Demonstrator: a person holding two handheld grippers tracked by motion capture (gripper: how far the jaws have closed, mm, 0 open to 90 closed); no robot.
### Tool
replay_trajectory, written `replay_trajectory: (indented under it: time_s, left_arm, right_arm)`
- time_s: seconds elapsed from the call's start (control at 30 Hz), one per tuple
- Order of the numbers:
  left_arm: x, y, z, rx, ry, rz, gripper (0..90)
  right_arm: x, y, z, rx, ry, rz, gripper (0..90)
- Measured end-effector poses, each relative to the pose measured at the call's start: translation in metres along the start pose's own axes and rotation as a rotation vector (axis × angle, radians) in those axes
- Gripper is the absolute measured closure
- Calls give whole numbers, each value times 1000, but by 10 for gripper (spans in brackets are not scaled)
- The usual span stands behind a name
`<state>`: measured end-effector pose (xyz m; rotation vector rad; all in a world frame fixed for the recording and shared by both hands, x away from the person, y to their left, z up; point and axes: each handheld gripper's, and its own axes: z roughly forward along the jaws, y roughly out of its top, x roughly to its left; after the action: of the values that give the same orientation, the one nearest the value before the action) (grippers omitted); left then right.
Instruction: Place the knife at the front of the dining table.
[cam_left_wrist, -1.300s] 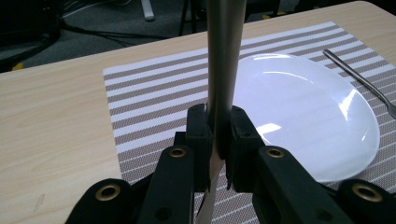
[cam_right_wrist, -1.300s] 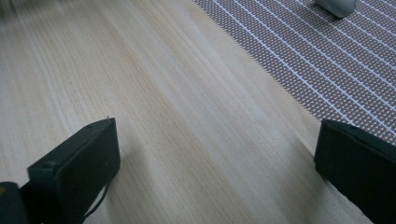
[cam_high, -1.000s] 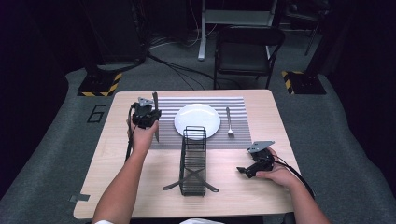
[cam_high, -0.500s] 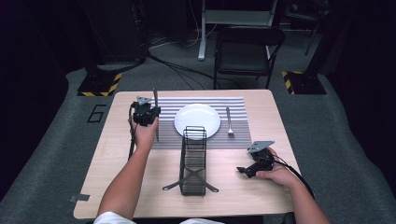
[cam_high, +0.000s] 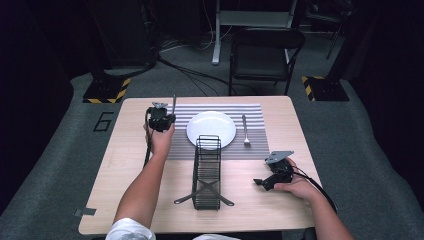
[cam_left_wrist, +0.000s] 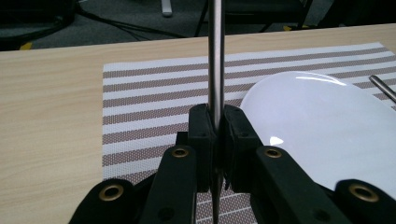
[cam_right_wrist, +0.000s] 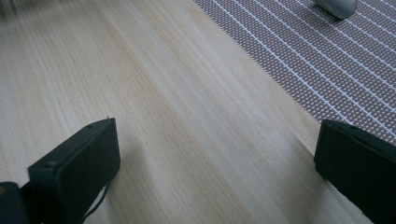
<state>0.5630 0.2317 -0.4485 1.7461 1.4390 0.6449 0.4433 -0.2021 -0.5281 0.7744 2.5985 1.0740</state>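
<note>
Left gripper (cam_left_wrist: 216, 135) clamped on upright knife (cam_left_wrist: 215, 60) left of plate (cam_left_wrist: 327, 126); could tip off placemat (cam_left_wrist: 140, 107) once released; right gripper (cam_right_wrist: 215, 158) spread wide

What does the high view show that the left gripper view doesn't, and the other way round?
High view alone: the wire rack, the person's forearms, the right gripper low over the table, the chair behind. Left gripper view alone: close up, the jaws pinching a thin metal utensil, its blade or head hidden. Both share the plate, striped mat, left gripper and utensil.
</note>
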Motion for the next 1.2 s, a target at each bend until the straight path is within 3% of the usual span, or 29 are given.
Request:
replay_trajectory:
  time_s: [0.4,0.5,0.7,0.83,1.0,1.2]
  left_arm:
    - [6,1,17,8,24,-66,829]
    - [9,-1,23,6,32,-99,829]
    - [16,-6,33,35,43,-123,829]
    - [18,-5,41,75,49,-115,829]
    - [15,-4,49,76,58,-97,829]
    - [16,-7,57,74,52,-116,828]
  right_arm:
    - [0,0,0,1,1,5,0]
    - [1,0,0,-1,-1,11,0]
    - [1,0,0,-1,-1,12,0]
    - [0,0,0,-2,-1,7,0]
    - [1,0,0,-1,-1,10,0]
    - [0,0,0,-2,-1,6,0]
